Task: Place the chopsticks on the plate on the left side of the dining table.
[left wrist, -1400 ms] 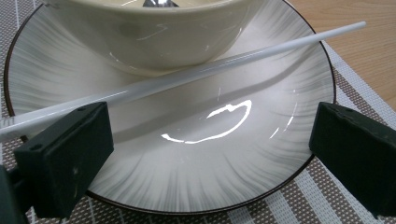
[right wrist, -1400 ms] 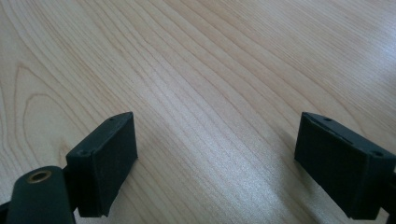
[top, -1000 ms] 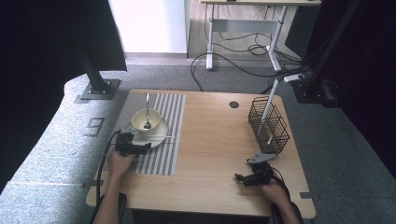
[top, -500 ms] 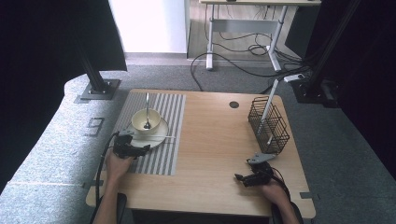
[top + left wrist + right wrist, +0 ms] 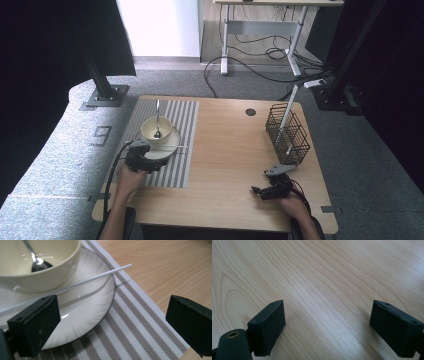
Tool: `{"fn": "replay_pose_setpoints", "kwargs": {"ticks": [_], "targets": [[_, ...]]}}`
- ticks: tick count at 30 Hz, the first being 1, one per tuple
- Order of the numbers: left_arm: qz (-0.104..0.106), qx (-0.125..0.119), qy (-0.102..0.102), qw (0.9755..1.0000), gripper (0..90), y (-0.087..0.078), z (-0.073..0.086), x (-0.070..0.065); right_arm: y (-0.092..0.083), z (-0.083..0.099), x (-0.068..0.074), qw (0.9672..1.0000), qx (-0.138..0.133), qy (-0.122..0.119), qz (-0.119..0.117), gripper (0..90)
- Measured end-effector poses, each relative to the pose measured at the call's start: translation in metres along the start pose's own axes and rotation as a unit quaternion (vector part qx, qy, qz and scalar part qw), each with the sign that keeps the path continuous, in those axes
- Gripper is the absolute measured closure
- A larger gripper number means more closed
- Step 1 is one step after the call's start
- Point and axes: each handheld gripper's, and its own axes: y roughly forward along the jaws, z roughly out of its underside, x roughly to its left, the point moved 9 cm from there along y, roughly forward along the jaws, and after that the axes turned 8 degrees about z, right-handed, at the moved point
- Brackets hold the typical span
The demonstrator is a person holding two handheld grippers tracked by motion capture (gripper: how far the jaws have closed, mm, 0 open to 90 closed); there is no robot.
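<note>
- Left gripper (image 5: 145,161) — jaws spread, grasping nothing, at the plate (image 5: 82,315) rim.
- Bowl (image 5: 37,265) with spoon (image 5: 37,262) on plate; white stick (image 5: 100,277) across plate.
- Right gripper (image 5: 270,190) — released, far right of plate.

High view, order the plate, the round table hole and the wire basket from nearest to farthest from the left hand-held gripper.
From the left hand-held gripper:
1. Plate, right beside it on the striped mat.
2. Round table hole, far edge, mid-table.
3. Wire basket, right side.

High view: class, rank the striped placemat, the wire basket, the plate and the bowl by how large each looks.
1. striped placemat
2. wire basket
3. plate
4. bowl
</note>
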Motion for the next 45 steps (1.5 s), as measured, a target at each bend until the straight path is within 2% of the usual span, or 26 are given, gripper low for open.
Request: {"fn": "replay_pose_setpoints", "kwargs": {"ticks": [3, 11, 18, 28, 34, 43, 45], "targets": [[0.006, 0.002, 0.000, 1.0000, 0.0, 0.000, -0.003, -0.006, 0.000, 0.000, 0.000, 1.0000, 0.000, 0.000, 0.000, 12.4], [0.027, 0.003, 0.025, 0.9993, 0.0, 0.004, -0.024, -0.035, 0.000, 0.000, 0.000, 1.0000, 0.001, 0.000, 0.000, 12.4], [0.040, 0.009, 0.053, 0.9978, 0.0, 0.011, -0.043, -0.056, 0.000, 0.000, 0.000, 1.0000, 0.001, 0.000, -0.001, 12.4], [0.064, 0.007, 0.067, 0.9957, 0.0, 0.020, -0.063, -0.081, 0.000, 0.000, 0.000, 1.0000, 0.001, 0.000, -0.001, 12.3], [0.070, 0.009, 0.086, 0.9938, 1.7, 0.027, -0.076, -0.097, 0.000, 0.000, 0.000, 1.0000, 0.000, 0.000, -0.001, 12.3], [0.078, 0.018, 0.115, 0.9901, 0.8, 0.043, -0.098, -0.123, 0.000, 0.000, 0.000, 1.0000, 0.000, 0.000, -0.001, 12.3], [0.083, 0.020, 0.124, 0.9886, 1.2, 0.047, -0.102, -0.129, 0.000, 0.000, 0.000, 1.0000, -0.001, -0.001, -0.001, 12.3]]}}
